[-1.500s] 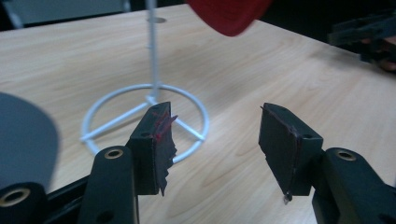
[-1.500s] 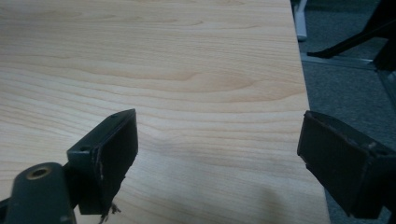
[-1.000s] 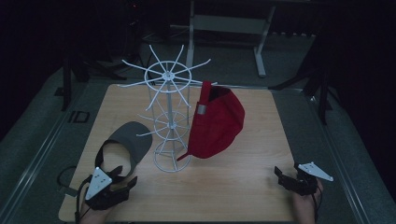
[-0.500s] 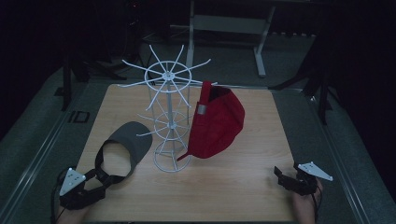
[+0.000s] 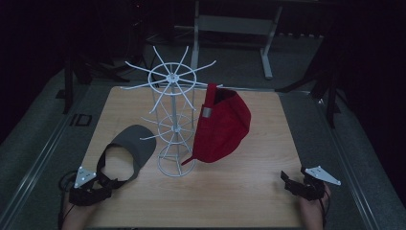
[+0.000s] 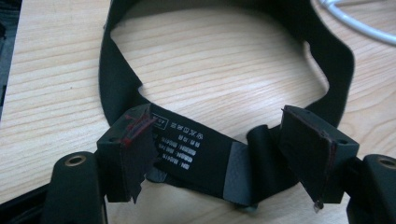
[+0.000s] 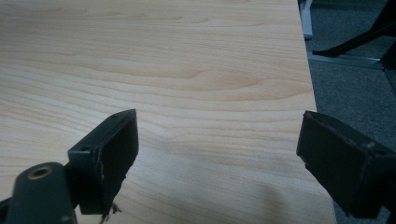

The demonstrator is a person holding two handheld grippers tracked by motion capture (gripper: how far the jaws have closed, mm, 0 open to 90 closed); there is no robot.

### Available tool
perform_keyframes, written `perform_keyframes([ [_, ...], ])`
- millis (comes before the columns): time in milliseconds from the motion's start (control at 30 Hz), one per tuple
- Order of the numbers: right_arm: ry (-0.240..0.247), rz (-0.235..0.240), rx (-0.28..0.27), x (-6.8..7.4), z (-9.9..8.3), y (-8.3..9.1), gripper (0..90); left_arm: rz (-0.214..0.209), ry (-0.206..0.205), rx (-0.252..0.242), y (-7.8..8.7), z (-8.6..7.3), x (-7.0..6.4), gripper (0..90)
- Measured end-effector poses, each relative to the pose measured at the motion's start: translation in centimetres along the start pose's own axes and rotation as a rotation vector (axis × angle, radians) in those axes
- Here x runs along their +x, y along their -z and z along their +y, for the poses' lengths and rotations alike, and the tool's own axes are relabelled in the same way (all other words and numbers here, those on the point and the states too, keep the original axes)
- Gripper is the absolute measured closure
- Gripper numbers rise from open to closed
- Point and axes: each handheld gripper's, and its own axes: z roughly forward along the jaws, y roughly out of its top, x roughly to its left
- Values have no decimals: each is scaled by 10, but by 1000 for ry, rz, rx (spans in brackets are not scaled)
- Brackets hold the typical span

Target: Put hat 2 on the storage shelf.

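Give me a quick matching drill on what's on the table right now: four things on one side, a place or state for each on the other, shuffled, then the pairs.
1. red cap
2. grey visor
3. left gripper
4. right gripper

A. open over bare wood near the table's right edge
B. hanging on the white wire rack
C. open, jaws either side of the visor's back strap
D. lying flat on the table, left of the rack

Pairs: 1-B, 2-D, 3-C, 4-A

The left gripper (image 5: 103,184) is low at the near left, held by a hand (image 5: 76,213) from below, with its jaws spread wide. The right gripper (image 5: 290,182) rests low at the near right, its jaws also wide apart, pointing left.
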Motion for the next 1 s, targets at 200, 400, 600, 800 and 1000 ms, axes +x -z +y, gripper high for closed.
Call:
perform_keyframes([
  [200, -4, 2, 1, 0, 0, 0, 126, -17, -11, 63, -4, 2, 1, 282],
  [400, 4, 3, 7, 0, 0, 0, 135, -38, -60, 67, -1, -1, 1, 328],
  [600, 8, 4, 13, 0, 0, -1, 135, -35, -83, 31, 5, -5, 2, 782],
  [800, 4, 5, 12, 0, 0, -1, 135, -4, -118, -27, 10, -3, -1, 836],
  [1000, 2, 7, 12, -1, 0, -1, 135, -66, -113, -161, 28, 6, 0, 839],
])
